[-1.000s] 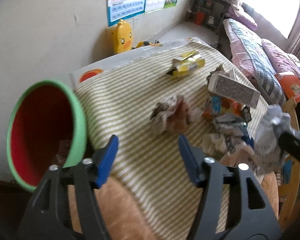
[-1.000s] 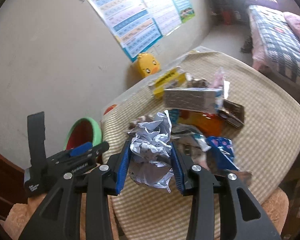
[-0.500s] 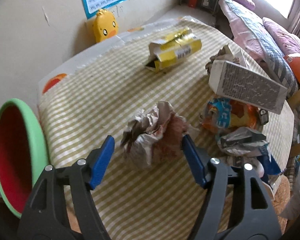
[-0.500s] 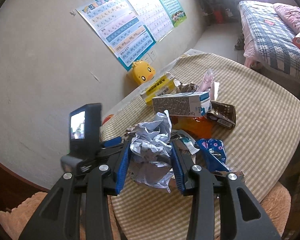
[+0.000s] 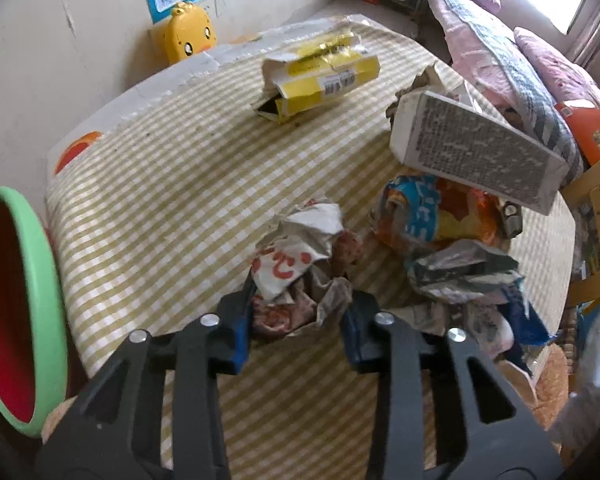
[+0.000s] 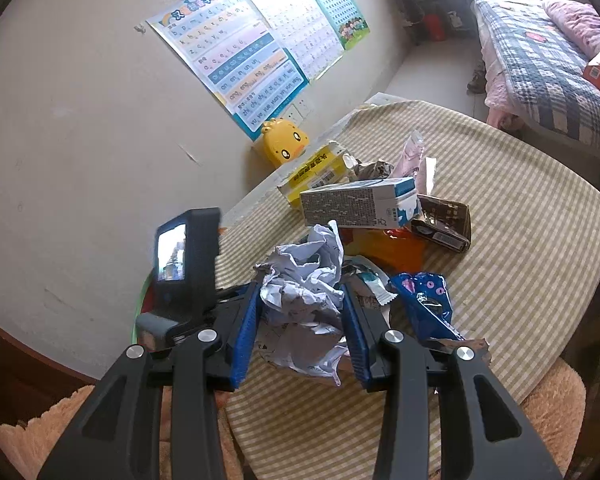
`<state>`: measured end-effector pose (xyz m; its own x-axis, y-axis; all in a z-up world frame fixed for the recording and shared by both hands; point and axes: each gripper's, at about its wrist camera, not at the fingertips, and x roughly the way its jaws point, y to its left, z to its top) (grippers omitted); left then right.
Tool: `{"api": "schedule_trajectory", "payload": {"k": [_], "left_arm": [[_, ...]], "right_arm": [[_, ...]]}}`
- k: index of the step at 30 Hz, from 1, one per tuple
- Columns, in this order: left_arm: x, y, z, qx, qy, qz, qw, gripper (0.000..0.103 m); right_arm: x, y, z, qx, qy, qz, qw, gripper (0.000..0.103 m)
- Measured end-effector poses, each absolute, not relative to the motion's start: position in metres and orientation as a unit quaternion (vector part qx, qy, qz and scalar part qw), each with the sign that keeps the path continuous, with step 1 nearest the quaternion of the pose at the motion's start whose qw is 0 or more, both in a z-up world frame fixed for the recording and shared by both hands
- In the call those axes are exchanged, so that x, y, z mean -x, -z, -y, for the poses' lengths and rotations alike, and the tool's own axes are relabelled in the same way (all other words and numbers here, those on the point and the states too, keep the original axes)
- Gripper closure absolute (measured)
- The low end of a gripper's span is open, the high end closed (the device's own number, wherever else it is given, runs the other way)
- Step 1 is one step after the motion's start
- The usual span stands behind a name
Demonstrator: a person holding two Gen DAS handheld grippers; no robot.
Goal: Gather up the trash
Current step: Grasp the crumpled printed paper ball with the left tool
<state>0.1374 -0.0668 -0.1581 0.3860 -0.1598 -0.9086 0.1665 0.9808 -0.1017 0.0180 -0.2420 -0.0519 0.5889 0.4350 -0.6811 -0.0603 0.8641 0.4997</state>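
Left gripper [image 5: 298,322]: down over the table [image 5: 172,184] now, well lower and nearer than a second ago, when it hung above the cloth with fingers spread on nothing. Fingers now closing, blue pads against both flanks of the crumpled food wrapper [image 5: 300,264], which lay ahead of the tips half a second ago and now sits squarely between them, its white-and-red top poking out beyond the tips. Looks like a grip just taking hold; wrapper not yet lifted off the checked cloth, as far as can be told.

Left of the left fingers: green-rimmed red bin [image 5: 18,312], mouth tilted toward the table, near enough to be the likely drop point. Ahead and far beyond the tips: torn yellow carton [image 5: 320,76]. Right of the tips: grey-printed milk carton [image 5: 476,152] leaning over an orange snack bag [image 5: 436,216], with more crumpled wrappers under it.

Right gripper [image 6: 302,322]: hardly shifted, same pinch as a second ago, fingers clamped on a ball of crumpled white paper [image 6: 304,292] held clear above the table.

Meaning for the task: both grippers loaded or nearly so; next call is probably a lift and a carry to the bin, with several pieces left on the table.
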Motion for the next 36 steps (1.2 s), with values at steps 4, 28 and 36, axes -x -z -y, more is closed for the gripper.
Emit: {"api": "schedule_trajectory", "payload": {"k": [4, 28, 36], "left_arm": [[-0.122, 0.141, 0.051, 0.021, 0.093, -0.529, 0.843, 0.071], [-0.051, 0.068, -0.015, 0.088, 0.068, -0.451, 0.886, 0.071], [-0.045, 0.064, -0.030, 0.098, 0.068, -0.439, 0.890, 0.070]], "right_arm": [[-0.017, 0.051, 0.238, -0.215, -0.145, -0.431, 0.864, 0.065], [-0.016, 0.047, 0.196, -0.169, -0.156, -0.450, 0.863, 0.065], [-0.016, 0.047, 0.173, -0.142, -0.159, -0.460, 0.862, 0.065]]}}
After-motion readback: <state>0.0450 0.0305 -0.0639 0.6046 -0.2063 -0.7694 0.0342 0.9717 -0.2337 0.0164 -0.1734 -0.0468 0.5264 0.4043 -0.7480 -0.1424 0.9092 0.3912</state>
